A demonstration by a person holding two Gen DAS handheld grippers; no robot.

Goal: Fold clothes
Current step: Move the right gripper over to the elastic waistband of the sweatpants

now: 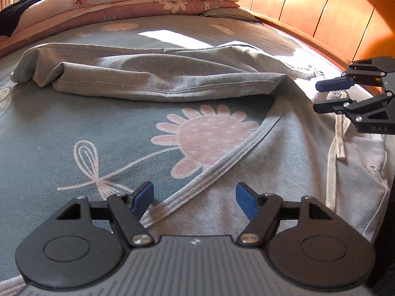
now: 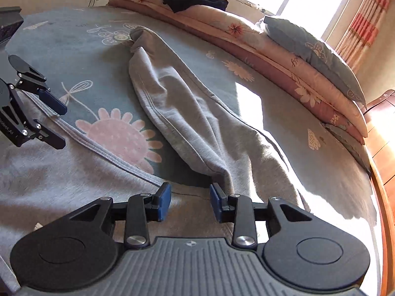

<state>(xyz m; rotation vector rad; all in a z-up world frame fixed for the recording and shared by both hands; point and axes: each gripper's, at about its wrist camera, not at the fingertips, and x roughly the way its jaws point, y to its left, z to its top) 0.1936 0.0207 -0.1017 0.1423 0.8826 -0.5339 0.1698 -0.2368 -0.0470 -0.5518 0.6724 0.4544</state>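
On the bed [image 1: 61, 133], grey sweatpants [image 1: 284, 148] lie with legs splayed apart; both tools, left [image 1: 195, 201] and right [image 2: 190, 201], hover spread, holding nothing. Folding likely needs one leg gripped.

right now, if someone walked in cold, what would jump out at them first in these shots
Grey sweatpants sprawl across the blue flowered bedspread, one leg stretched sideways and the waist end with its white drawstring near the bed's edge. Both grippers hover open over the waist end, the left gripper above a ribbed seam and the right gripper near the crotch. Behind, folded floral quilts are stacked along the far side with a black garment on top.
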